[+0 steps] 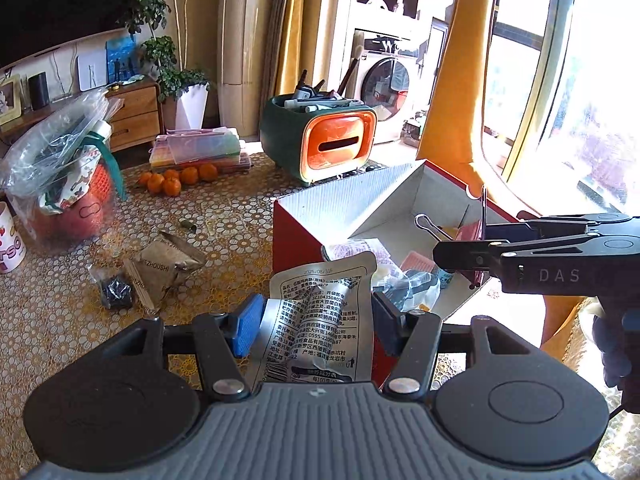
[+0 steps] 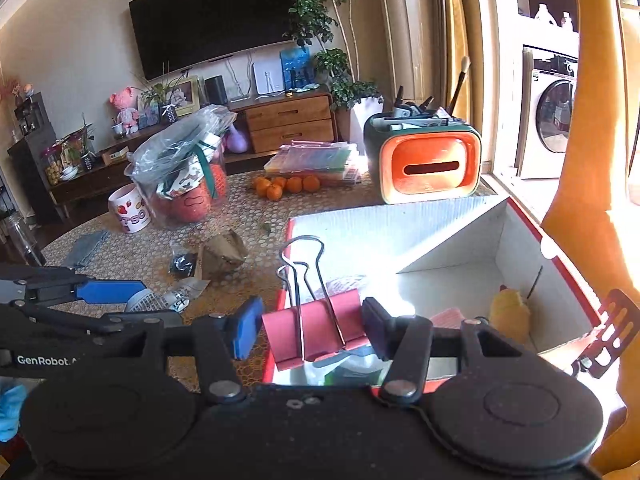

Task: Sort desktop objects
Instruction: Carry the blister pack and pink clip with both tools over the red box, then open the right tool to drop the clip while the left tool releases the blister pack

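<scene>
Right wrist view, jaws clamped on pink binder clip (image 2: 316, 330), left jaws clamping foil packet (image 1: 316, 320)

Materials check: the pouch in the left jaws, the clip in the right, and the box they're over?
Pouch: looks like foil-laminate film, matte silver, creased, with printed text.
Binder clip: likely painted sheet metal, pink-red body, with bare shiny wire handles.
Box: seemingly cardboard, ribbed white inside, red outside.

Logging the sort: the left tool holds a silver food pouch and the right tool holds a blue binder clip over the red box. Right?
Not quite. The binder clip in the right tool is red, not blue, as the right wrist view shows. The left tool does hold the silver pouch, by the red box.
</scene>
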Demonstrator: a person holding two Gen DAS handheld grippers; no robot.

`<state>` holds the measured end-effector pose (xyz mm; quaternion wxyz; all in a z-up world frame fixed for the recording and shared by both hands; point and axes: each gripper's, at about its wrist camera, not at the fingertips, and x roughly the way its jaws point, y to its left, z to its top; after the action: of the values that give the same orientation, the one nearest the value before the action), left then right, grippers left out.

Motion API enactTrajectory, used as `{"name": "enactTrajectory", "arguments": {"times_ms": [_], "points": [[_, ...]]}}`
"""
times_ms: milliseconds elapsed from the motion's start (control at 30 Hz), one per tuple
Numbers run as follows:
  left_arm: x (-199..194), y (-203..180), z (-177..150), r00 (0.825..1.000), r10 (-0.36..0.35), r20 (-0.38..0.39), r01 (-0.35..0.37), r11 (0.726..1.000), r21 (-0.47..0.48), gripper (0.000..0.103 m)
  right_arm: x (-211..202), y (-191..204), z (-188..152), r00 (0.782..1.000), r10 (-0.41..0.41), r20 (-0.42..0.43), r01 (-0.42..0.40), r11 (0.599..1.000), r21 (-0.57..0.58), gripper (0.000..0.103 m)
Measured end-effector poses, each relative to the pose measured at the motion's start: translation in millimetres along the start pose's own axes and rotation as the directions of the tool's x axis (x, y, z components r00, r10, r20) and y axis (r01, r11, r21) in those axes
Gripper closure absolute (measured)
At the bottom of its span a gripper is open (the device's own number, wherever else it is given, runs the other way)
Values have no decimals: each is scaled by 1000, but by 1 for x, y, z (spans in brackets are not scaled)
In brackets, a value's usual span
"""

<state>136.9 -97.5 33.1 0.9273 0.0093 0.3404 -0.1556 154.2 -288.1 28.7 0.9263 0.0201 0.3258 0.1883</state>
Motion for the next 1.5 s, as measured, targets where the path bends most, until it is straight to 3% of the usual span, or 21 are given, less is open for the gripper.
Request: {"name": "enactTrajectory", "arguments": {"times_ms": [333, 733, 1133, 1500], "points": [[36, -42, 30, 999, -35, -21, 37, 997, 75, 46, 8, -56, 14, 995, -102, 23, 101, 994, 48, 49], [97, -86, 51, 996, -28, -82, 44, 979, 199, 46, 48, -105, 24, 987, -157, -31, 159, 986, 60, 49], [155, -98, 55, 986, -1, -166, 43, 967, 250, 46, 107, -129, 30, 973, -179, -145, 189, 980, 57, 49], [173, -105, 50, 976, -12, -217, 72, 960, 270, 44, 122, -135, 28, 953, -177, -246, 189, 981, 29, 49]]}}
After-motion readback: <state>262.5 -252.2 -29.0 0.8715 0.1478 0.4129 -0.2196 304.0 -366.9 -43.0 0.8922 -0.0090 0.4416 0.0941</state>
